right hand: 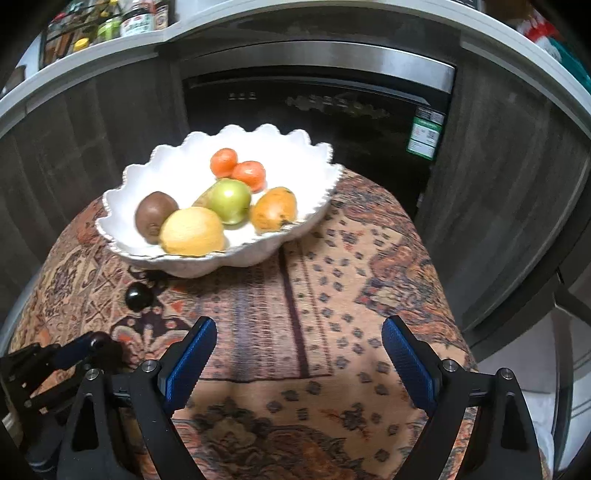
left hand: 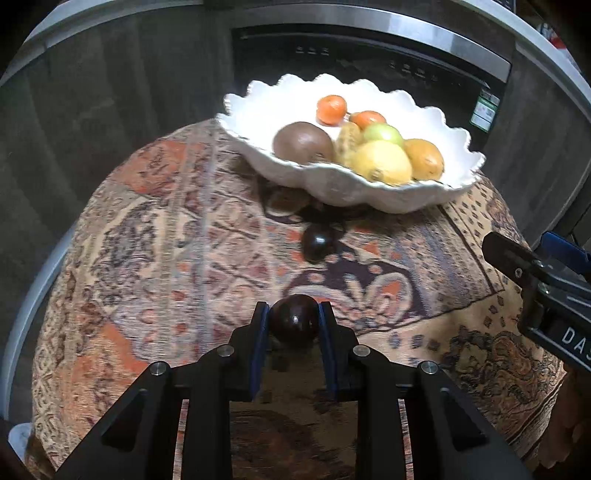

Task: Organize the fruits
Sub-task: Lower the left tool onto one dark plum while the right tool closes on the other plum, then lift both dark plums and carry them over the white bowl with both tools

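My left gripper (left hand: 294, 314) is shut on a dark plum (left hand: 294, 325), just above the patterned cloth. A second dark plum (left hand: 318, 243) lies on the cloth in front of the white scalloped bowl (left hand: 369, 194); it also shows in the right wrist view (right hand: 138, 295). The bowl (right hand: 258, 251) holds a kiwi (right hand: 155, 216), a lemon (right hand: 192, 232), a green apple (right hand: 231, 201), an orange fruit (right hand: 274, 208) and two tangerines (right hand: 238, 166). My right gripper (right hand: 299, 354) is open and empty over the cloth, to the right of the left gripper (right hand: 88, 347).
The round table is covered by a patterned cloth (right hand: 332, 295). A dark oven front (right hand: 314, 110) and wooden cabinets stand behind the table. Jars (right hand: 140, 20) sit on the counter at top left.
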{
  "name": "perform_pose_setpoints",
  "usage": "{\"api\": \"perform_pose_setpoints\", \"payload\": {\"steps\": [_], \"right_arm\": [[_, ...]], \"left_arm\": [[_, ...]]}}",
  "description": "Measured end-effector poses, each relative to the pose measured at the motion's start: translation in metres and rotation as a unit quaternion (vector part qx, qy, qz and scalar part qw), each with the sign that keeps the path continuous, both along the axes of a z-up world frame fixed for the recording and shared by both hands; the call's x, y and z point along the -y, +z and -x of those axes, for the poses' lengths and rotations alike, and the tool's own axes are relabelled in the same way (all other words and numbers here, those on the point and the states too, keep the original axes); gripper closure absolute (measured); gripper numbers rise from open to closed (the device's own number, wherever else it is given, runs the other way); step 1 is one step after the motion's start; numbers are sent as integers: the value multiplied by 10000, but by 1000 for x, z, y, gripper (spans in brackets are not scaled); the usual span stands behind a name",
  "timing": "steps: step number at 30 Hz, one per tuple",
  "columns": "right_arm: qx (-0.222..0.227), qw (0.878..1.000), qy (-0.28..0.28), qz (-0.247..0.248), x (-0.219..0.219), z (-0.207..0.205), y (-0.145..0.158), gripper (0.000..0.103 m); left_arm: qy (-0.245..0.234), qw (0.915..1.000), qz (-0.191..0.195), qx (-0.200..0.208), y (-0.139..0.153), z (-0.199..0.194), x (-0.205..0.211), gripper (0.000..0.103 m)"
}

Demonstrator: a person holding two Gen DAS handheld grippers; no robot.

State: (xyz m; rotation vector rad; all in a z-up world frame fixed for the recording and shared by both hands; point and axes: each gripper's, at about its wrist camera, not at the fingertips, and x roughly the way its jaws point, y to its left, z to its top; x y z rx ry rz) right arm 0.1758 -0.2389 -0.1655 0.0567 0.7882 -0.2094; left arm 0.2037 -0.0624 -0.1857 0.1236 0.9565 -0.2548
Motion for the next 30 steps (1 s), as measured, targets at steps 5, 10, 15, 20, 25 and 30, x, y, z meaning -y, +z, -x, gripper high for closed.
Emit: {"api": "perform_pose_setpoints", "payload": {"steps": [5,10,15,20,25,30], "right_arm": [[12,9995,305,96,-28,-8,0,11],[-43,9985,547,23,-58,-19,-4,11],[-158,9976,655,-179,-84,-34,-11,12],[-314,9953,894,-186,-110,-50,-18,29],[-444,9936,1029,-107,-123,-66,-27,44],[-650,9927,1016,-60,-128,-81,-41,56]], "left_arm": [[256,9996,-20,102,5,-7,-27,77],[489,9986,-78,196,10,-16,-49,77],[705,9970,-106,299,14,-23,-75,77],[898,9954,-24,325,15,-30,-98,77],[1013,9943,60,313,14,-34,-112,77],[1050,9940,131,274,13,-37,-115,77]]}}
